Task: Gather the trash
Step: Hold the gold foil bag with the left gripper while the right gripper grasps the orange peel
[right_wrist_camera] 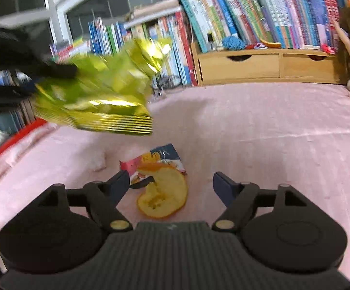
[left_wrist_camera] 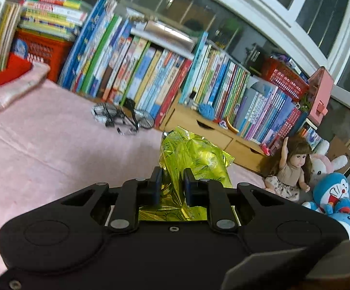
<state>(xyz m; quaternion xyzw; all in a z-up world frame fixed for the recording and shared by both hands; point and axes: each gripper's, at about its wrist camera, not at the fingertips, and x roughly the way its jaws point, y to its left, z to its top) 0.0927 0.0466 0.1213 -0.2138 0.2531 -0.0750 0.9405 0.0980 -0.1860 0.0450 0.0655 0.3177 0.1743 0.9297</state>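
Your left gripper point(left_wrist_camera: 172, 178) has the green foil bag point(left_wrist_camera: 194, 159) pinched, lifted above the pink cloth point(right_wrist_camera: 259, 130).
Your right gripper point(right_wrist_camera: 171, 184) is spread wide, empty, around the orange peel point(right_wrist_camera: 165, 193) lying on that cloth, touching a small wrapper point(right_wrist_camera: 161, 155).

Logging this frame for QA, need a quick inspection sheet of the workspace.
Surface: pink cloth, wrinkled, covers the whole work area.
Job's things: green-gold foil snack bag held aloft; orange peel lying partly on a small printed wrapper.
Clutter: metal wire model on the cloth.
Grippers: left tongs shut on the bag; right tongs open, above the peel.
Cables: nothing seen.
Surroundings: rows of books, wooden drawer unit, doll, plush toys, window behind.
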